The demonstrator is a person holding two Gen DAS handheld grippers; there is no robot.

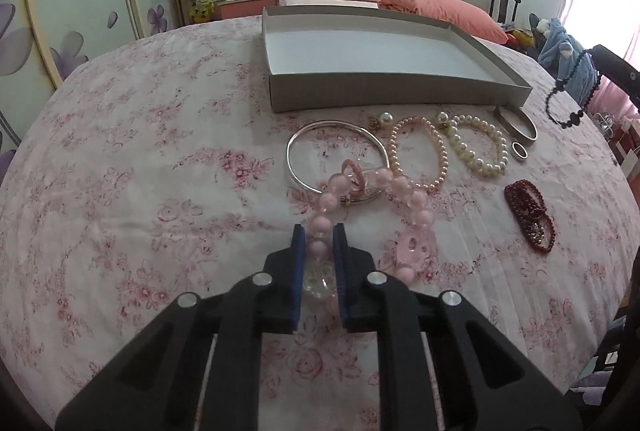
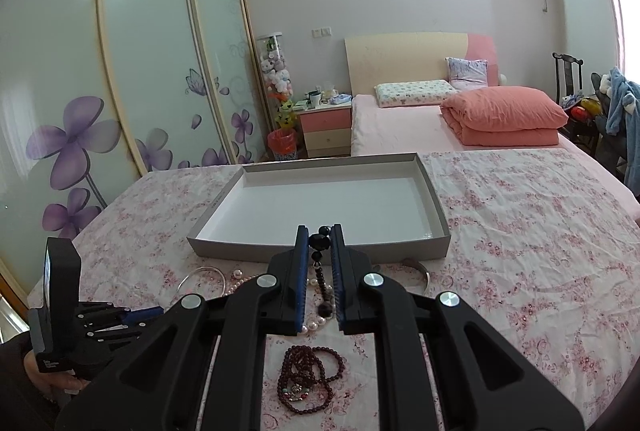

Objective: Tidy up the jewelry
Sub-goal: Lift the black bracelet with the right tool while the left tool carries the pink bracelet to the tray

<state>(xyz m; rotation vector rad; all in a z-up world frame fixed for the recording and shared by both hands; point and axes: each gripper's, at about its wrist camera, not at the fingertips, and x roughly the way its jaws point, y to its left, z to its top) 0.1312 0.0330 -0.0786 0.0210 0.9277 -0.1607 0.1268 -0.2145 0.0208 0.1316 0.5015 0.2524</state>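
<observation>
My left gripper (image 1: pixel 319 231) pinches the pink bead bracelet (image 1: pixel 376 191) low in the frame, my right gripper (image 2: pixel 319 231) clamps the black bead strand (image 2: pixel 320 263) — both aimed at the empty tray (image 2: pixel 436 215) mid-frame, where I judge they belong.

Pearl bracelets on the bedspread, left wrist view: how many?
2. The pink pearl bracelet lies right of the silver bangle; the white pearl bracelet lies just right of that, below the box. Loose pearl pieces nearby aren't counted; none seem hidden.
</observation>
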